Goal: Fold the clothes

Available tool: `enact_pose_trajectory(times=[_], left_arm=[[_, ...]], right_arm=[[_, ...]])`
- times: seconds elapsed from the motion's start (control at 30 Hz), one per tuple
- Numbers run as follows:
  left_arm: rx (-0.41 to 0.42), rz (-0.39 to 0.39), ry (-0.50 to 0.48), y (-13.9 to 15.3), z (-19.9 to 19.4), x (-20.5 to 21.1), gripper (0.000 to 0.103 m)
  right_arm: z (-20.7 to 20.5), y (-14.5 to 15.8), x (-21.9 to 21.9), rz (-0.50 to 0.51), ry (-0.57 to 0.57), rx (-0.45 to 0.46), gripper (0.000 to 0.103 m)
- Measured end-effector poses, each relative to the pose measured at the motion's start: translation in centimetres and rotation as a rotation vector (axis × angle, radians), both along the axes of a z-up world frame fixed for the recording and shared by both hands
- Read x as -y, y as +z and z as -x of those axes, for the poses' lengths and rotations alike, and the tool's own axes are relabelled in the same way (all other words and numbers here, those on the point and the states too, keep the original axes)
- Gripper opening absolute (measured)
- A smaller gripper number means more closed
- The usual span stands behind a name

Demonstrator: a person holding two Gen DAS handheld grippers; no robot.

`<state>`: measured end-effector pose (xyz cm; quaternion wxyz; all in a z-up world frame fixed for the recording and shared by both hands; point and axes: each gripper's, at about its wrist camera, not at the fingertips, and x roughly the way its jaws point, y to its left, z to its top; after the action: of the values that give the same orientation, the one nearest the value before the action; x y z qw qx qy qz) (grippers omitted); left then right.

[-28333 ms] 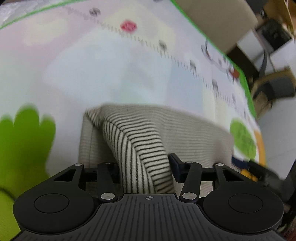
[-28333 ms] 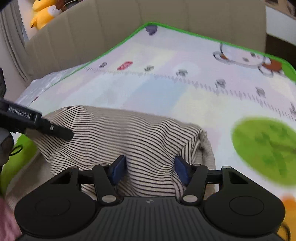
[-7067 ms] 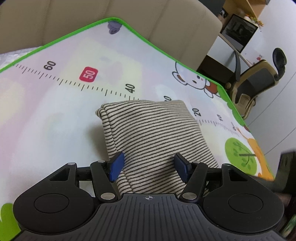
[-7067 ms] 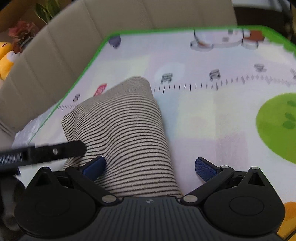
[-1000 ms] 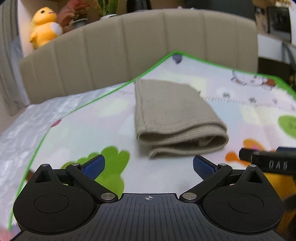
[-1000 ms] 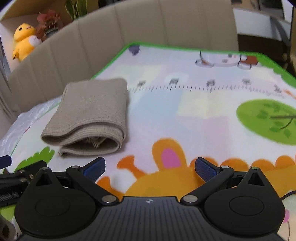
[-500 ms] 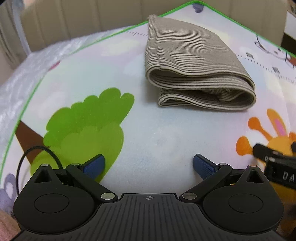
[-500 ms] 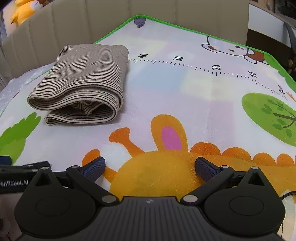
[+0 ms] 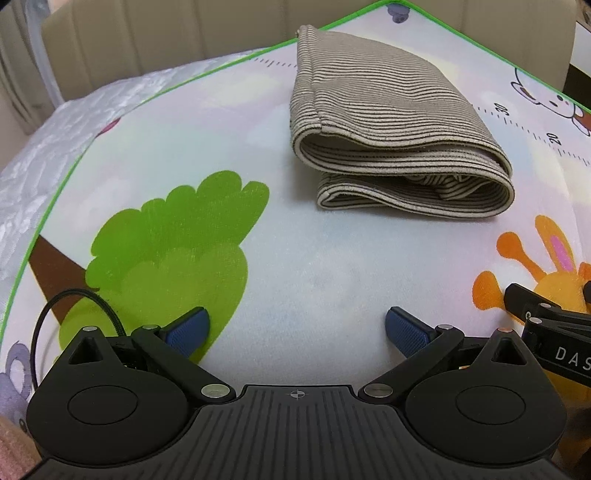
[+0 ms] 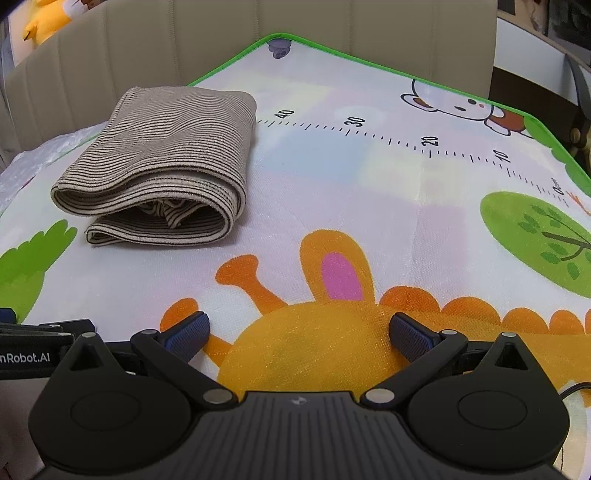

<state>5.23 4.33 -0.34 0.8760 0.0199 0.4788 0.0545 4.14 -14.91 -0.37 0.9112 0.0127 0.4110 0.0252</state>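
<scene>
With the striped garment (image 9: 391,122) lying folded into a thick bundle toward the far left part of the play mat (image 9: 332,266), close to the mat's green edge and the beige sofa back (image 10: 258,33), looks like the folding step is finished. Layered open ends of the bundle facing the cameras, rounded fold on its right side (a little inner fabric bunched inside, not perfectly flat). Left gripper (image 9: 295,328) low over the mat near the green tree print, blue pads spread wide, nothing between them, well apart from the garment. Right gripper (image 10: 299,332) likewise spread and empty, over the orange cartoon animal, apart from the garment (image 10: 162,162) too. Judged: hands drawn back, task at or near its end. Next, if anything: either rest, or reach forward to press the bundle flatter and tuck the loose inner fabric.
</scene>
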Motion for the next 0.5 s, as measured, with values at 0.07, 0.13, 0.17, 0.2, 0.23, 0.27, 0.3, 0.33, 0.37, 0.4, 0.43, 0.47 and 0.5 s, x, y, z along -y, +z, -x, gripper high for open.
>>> enact_pose_trajectory(times=[0.07,0.13,0.17,0.2,0.23,0.27,0.3,0.33,0.37,0.4,0.43,0.47,0.5], left_arm=[[-0.001,-0.001,0.000,-0.03,-0.05,0.00,0.103],[-0.002,-0.001,0.001,-0.04,-0.08,0.00,0.103],[-0.002,-0.001,0.001,-0.04,-0.07,0.01,0.103],[-0.003,-0.001,0.001,-0.04,-0.07,0.02,0.103],[-0.003,-0.002,0.002,-0.03,-0.06,0.05,0.103],[-0.003,-0.003,0.002,-0.04,-0.05,0.07,0.103],[-0.004,-0.003,0.002,-0.06,-0.06,0.08,0.103],[-0.003,-0.004,0.001,-0.06,-0.05,0.09,0.103],[-0.001,-0.005,0.000,-0.05,-0.03,0.12,0.103],[0.002,-0.007,-0.002,-0.04,0.00,0.16,0.103],[0.006,-0.008,-0.004,-0.04,0.02,0.19,0.103],[0.009,-0.009,-0.007,-0.03,0.03,0.22,0.103],[0.014,-0.007,-0.008,0.01,0.05,0.21,0.103]], right_arm=[[0.00,0.00,-0.04,0.001,0.000,0.001,0.103],[0.01,-0.01,-0.08,0.004,0.000,0.002,0.103],[0.01,-0.02,-0.09,0.005,0.000,0.002,0.103],[0.02,-0.02,-0.11,0.007,0.000,0.004,0.103],[0.03,-0.03,-0.14,0.009,0.001,0.005,0.103],[0.05,-0.04,-0.17,0.011,0.001,0.007,0.103],[0.06,-0.05,-0.19,0.013,0.001,0.008,0.103],[0.07,-0.05,-0.21,0.013,0.001,0.009,0.103],[0.08,-0.05,-0.23,0.014,0.001,0.010,0.103],[0.09,-0.05,-0.23,0.014,0.001,0.011,0.103],[0.11,-0.03,-0.22,0.013,0.001,0.012,0.103],[0.12,-0.01,-0.20,0.013,0.001,0.014,0.103],[0.16,0.02,-0.17,0.010,0.002,0.017,0.103]])
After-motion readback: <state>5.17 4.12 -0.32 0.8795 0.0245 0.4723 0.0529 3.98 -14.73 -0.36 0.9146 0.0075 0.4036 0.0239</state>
